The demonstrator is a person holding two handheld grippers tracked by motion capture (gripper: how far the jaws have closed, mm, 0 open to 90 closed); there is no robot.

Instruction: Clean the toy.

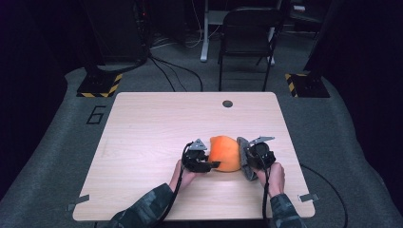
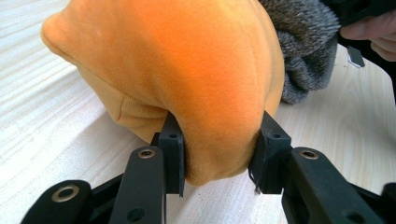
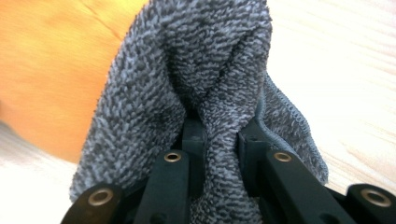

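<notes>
Orange plush fabric, a soft fleece bundle (image 2: pixel 187 70), bulges between the left gripper (image 2: pixel 219 154) jaws, pinched tight. Just beyond it, the right gripper (image 3: pixel 219 135) clamps a fold of grey knitted terry cloth (image 3: pixel 196 70), touching the orange on the pale wooden table (image 1: pixel 157 118).

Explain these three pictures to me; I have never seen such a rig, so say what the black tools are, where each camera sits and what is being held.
A person at a wooden table holds a two-jaw tool in each hand. The high view looks down from above the person's side. The other two pictures come from cameras riding on the tools, looking along their black jaws. The left hand-held gripper is closed on a fold of an orange plush item. The right hand-held gripper is closed on a bunch of grey knitted cloth. Orange and grey lie side by side and touch; whether they are one piece I cannot tell.
</notes>
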